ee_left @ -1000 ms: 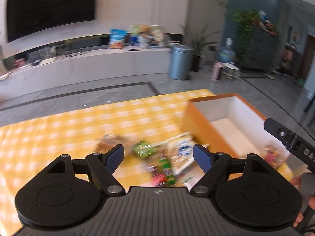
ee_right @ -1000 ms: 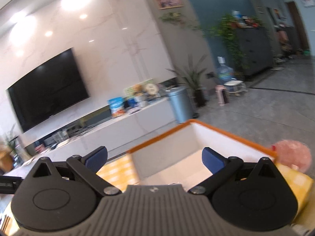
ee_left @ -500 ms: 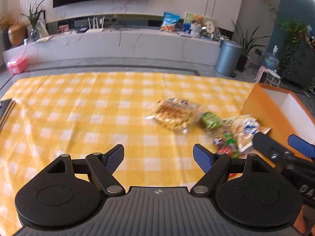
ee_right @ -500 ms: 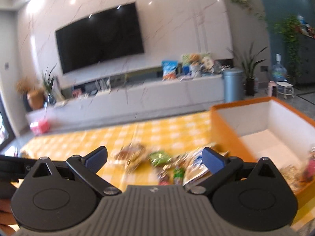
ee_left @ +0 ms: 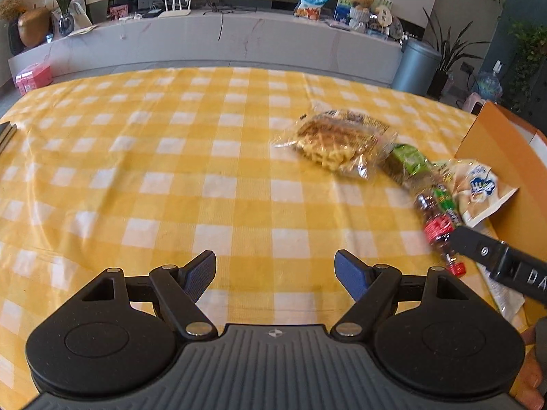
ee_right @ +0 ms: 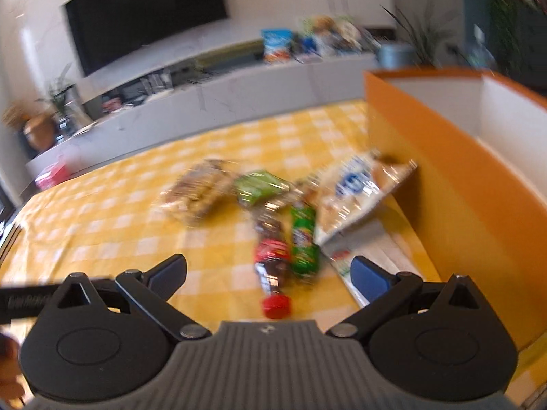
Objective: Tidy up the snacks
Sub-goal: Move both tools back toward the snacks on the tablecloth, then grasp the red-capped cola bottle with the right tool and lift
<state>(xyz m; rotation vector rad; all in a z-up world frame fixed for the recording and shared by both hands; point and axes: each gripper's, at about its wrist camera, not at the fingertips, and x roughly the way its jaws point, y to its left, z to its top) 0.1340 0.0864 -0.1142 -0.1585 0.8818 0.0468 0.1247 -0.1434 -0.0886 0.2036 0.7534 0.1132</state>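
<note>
Both grippers hang over the table (ee_left: 136, 177), which wears a yellow-and-white checked cloth, and both point downward at it.

Left gripper (ee_left: 275, 275): jaws wide apart, nothing between them, only bare cloth beneath. Blue pads visible on both fingertips (ee_left: 201, 270).

Right gripper (ee_right: 268, 275): jaws likewise spread, nothing clamped. Its view is motion-blurred. The red cap of the cola bottle (ee_right: 271, 266) lies in the gap between the fingers, but the pads do not touch it.

The snacks lie in a loose cluster toward the right edge of the table, against the outer wall of the orange box (ee_right: 454, 184):
- waffle pack (ee_left: 336, 143) in clear wrap, farthest from the box;
- green packet (ee_left: 408, 164), touching the waffle pack;
- cola bottle lying on its side, cap toward the near edge;
- green bottle (ee_right: 302, 239) lying alongside the cola bottle, touching it;
- white bag with a blue print (ee_right: 355, 191), one corner propped against the box wall;
- a flat white wrapper (ee_right: 372, 256) on the cloth under the white bag, near the right pad.

Box interior is white; its contents are hidden from both views.

An outer part of the right gripper shows at the right margin of the left camera, overlapping the cola bottle.
</note>
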